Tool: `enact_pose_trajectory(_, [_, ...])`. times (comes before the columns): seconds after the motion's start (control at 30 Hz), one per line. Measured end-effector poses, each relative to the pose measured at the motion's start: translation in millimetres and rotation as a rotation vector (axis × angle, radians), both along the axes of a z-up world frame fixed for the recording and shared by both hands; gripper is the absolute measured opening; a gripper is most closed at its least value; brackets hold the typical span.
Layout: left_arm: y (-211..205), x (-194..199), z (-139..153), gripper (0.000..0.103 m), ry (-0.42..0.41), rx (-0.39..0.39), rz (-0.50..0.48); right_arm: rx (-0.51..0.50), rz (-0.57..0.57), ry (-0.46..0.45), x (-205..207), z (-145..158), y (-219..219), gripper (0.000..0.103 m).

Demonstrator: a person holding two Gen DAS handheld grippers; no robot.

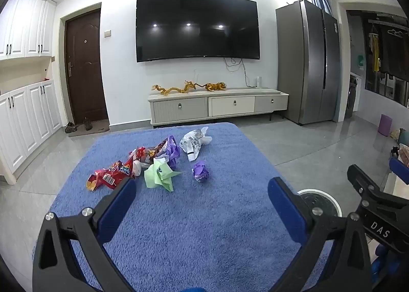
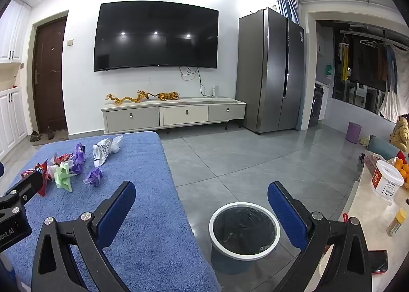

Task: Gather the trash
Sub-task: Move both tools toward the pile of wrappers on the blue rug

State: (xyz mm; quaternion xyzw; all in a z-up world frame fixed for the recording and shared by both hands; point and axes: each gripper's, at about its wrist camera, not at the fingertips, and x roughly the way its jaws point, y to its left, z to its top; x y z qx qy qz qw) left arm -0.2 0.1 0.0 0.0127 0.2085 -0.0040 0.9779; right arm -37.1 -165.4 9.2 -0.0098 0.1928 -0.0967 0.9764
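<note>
On blue cloth (image 1: 179, 228): light, crinkly purple wrapper ball (image 1: 201, 171); best pinched across its middle. Left gripper (image 1: 202, 197) and right gripper (image 2: 202, 197) both spread apart, empty.

Scattered across the far part of a blue rug (image 1: 179, 215): a red snack wrapper (image 1: 110, 177), crumpled green paper (image 1: 159, 174), a purple wad (image 1: 201, 170), a torn purple wrapper (image 1: 172, 149), a white printed bag (image 1: 194, 142). Off the rug's right edge on the floor, upright: a white-rimmed bin (image 2: 244, 235), black-lined.
</note>
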Motion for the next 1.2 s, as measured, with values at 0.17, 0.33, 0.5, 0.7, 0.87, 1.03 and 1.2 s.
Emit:
enact_pose_trajectory(0.17, [-1.4,-3.1,1.9,0.103,-0.007,0.004,-0.003,-0.006,-0.007,-0.001,-0.6,1.0,-1.7,0.103])
enact_pose_trajectory(0.33, [0.2,-4.2,0.3,0.103,-0.001,0.003,-0.006,-0.007,-0.007,-0.003,1.9,0.0,4.1,0.103])
enact_pose_trajectory(0.5, [-0.8,-5.8,0.3,0.103,-0.016,0.014,-0.002,-0.009,-0.004,-0.009,3.0,-0.1,4.5,0.103])
enact_pose_trajectory(0.7, [1.2,-4.7,2.3,0.103,-0.032,-0.001,0.034,-0.018,-0.011,-0.016,-2.1,4.0,0.3,0.103])
enact_pose_trajectory(0.87, [1.0,-2.8,2.8,0.103,-0.028,0.009,0.027,-0.019,-0.014,-0.019,0.9,2.8,0.3,0.103])
enact_pose_trajectory(1.03, [-0.3,-2.9,2.6,0.103,-0.036,0.022,0.027,-0.017,-0.021,-0.022,0.8,0.8,-2.8,0.103])
enact_pose_trajectory(1.2, [-2.1,-3.2,-0.3,0.103,-0.053,0.040,0.033,-0.023,-0.020,-0.022,1.6,-1.3,-3.4,0.103])
